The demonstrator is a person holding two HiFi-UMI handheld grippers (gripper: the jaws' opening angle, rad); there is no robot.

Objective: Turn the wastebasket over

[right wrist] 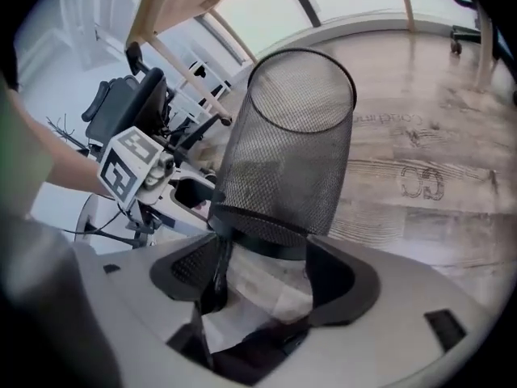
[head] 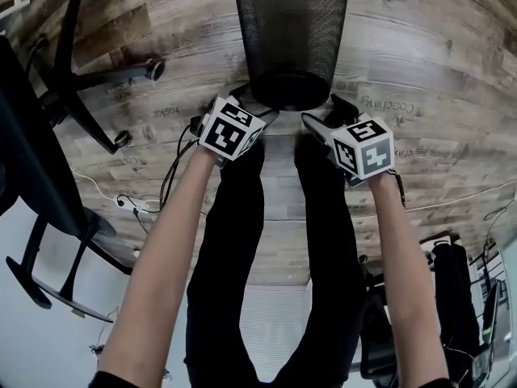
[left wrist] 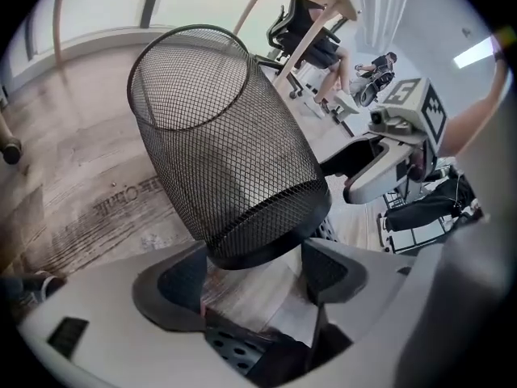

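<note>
A black wire-mesh wastebasket (head: 291, 39) stands upright on the wooden floor, open rim up and solid base band down. My left gripper (head: 257, 103) is at the left of its base and my right gripper (head: 327, 111) at the right. In the left gripper view the basket (left wrist: 218, 144) leans away, and its base sits just beyond the tips of the open left gripper (left wrist: 254, 269), with floor showing between the jaws. In the right gripper view the basket (right wrist: 291, 152) rises just past the tips of the open right gripper (right wrist: 266, 269). Nothing is clamped by either.
A black office chair base (head: 89, 79) stands at the left and another chair frame (head: 48, 257) lower left. Cables (head: 137, 204) lie on the floor beside my legs in dark trousers (head: 242, 241). A wooden table leg (left wrist: 307, 23) stands behind the basket.
</note>
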